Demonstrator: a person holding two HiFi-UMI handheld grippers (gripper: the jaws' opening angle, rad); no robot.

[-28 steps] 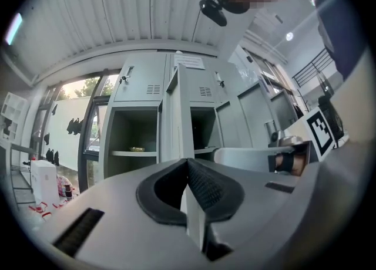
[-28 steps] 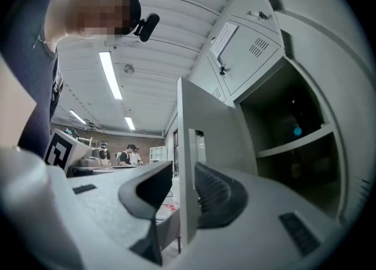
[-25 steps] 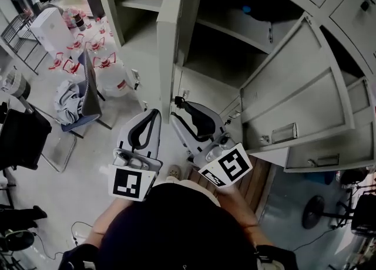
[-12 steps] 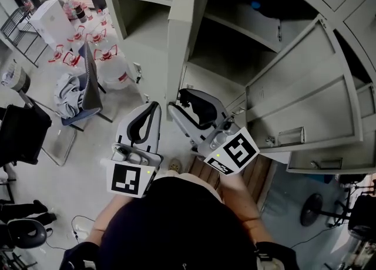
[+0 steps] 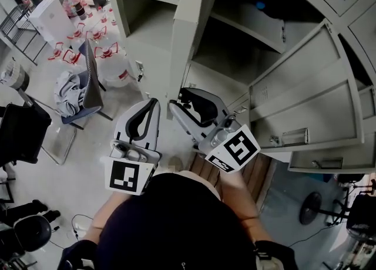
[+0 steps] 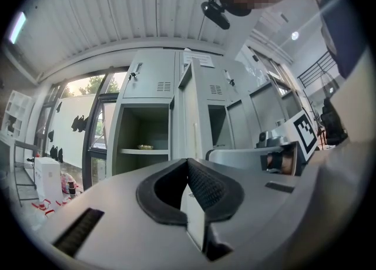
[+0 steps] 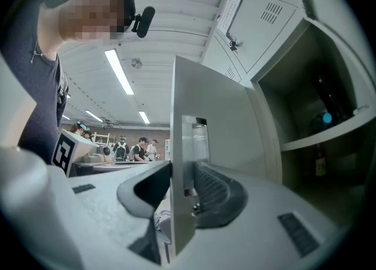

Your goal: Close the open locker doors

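Note:
A tall grey locker door [image 5: 188, 28] stands wide open, edge-on towards me. My right gripper [image 5: 179, 98] has that door's [image 7: 217, 104] free edge and latch plate between its jaws. The jaws stand wide, and I see no pad pressing on the metal. My right gripper [image 7: 183, 172] points into the locker bay. My left gripper [image 5: 154, 104] hangs just left of the door, shut on nothing; in its own view the left gripper [image 6: 188, 166] faces the open left locker [image 6: 141, 139]. Two more doors [image 5: 299, 87] [image 5: 329, 157] hang open at the right.
A folding chair with clothes [image 5: 85, 93], water jugs [image 5: 111, 72] and a white box [image 5: 50, 22] crowd the floor at left. A black chair [image 5: 17, 134] stands further left. A wooden pallet [image 5: 258, 181] lies by my feet. Several people [image 7: 138, 148] stand far behind.
The right gripper's jaws have spread wider around the door edge. Both grippers stay nearly in place, and the head view has crept a little closer to the lockers.

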